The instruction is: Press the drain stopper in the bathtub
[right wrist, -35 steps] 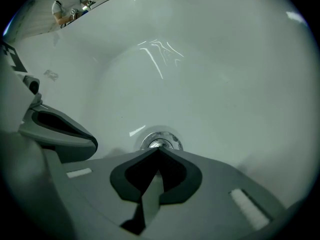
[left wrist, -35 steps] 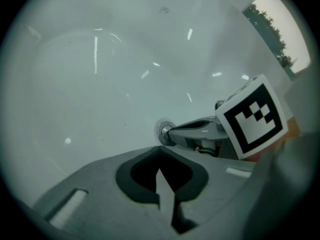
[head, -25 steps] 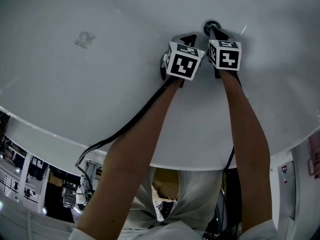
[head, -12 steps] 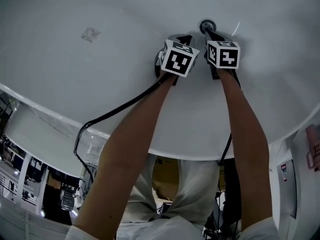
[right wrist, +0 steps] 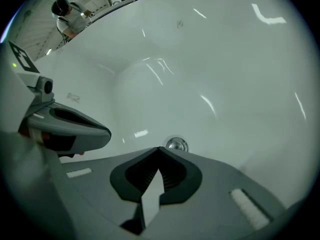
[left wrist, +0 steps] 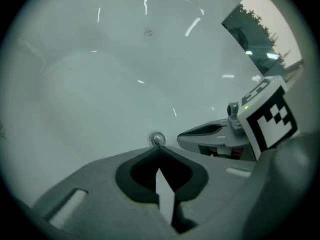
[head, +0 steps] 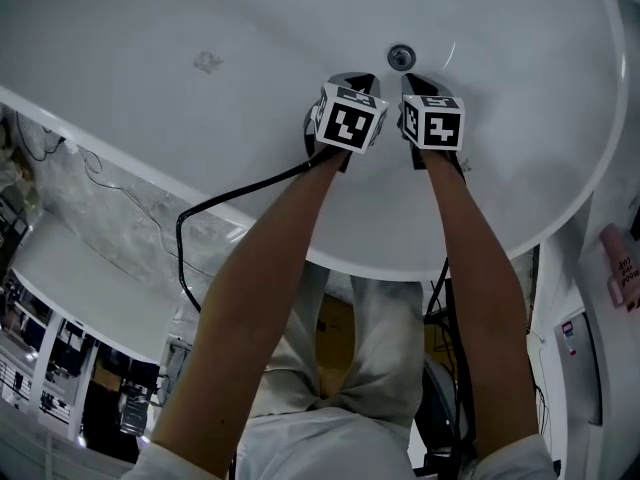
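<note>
The round chrome drain stopper (head: 401, 56) sits in the floor of the white bathtub (head: 200, 118). My right gripper (head: 412, 80) is shut and empty, its tip a short way back from the stopper and not touching it. My left gripper (head: 364, 80) hovers beside it, also shut and empty. In the left gripper view the stopper (left wrist: 157, 139) shows just past my closed left gripper (left wrist: 159, 149), with the right gripper (left wrist: 184, 133) alongside. Seen from the right gripper view, the stopper (right wrist: 176, 144) lies just beyond my closed right gripper (right wrist: 160, 149).
The tub rim (head: 130, 168) curves round below my arms, and a black cable (head: 230, 203) crosses it. A pink bottle (head: 618, 268) stands outside at the right. A small mark (head: 208, 63) is on the tub floor. A person (right wrist: 67, 14) stands beyond the far rim.
The right gripper tip, which was on the stopper, has drawn back, and the stopper now shows uncovered. Both grippers sit a little nearer the rim.
</note>
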Demonstrator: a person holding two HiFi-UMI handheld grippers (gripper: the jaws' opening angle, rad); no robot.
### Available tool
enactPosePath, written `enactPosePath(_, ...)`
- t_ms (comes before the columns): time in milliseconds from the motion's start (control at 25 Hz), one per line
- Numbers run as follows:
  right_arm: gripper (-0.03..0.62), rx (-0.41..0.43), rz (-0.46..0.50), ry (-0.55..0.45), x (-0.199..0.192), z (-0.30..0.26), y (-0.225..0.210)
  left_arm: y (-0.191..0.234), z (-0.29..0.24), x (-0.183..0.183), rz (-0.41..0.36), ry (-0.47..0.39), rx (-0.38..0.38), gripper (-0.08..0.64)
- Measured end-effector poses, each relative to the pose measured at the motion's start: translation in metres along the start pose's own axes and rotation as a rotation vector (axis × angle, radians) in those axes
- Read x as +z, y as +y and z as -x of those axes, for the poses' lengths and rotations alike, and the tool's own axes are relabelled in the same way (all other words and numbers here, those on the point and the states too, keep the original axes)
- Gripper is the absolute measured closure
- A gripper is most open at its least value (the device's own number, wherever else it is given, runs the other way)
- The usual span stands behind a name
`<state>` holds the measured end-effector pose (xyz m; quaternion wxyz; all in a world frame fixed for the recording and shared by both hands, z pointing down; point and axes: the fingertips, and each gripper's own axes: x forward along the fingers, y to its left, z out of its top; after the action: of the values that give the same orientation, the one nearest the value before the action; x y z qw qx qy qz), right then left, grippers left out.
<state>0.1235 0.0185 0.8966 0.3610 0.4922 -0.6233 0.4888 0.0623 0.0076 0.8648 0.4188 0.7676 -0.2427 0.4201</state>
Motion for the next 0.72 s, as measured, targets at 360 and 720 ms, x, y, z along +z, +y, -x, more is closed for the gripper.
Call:
enactPosePath(360, 0.589, 0.004, 0.017, -0.045, 0.012, 0.083, 0.023, -0.025, 0.068, 0.012, -0.024, -0.047, 0.012, 0.561)
enactPosePath(720, 0.589, 0.010, -0.031, -0.103, 0.021, 0.161, 0.037, -0.072, 0.148, 0.038, -0.103, -0.133, 0.032, 0.561)
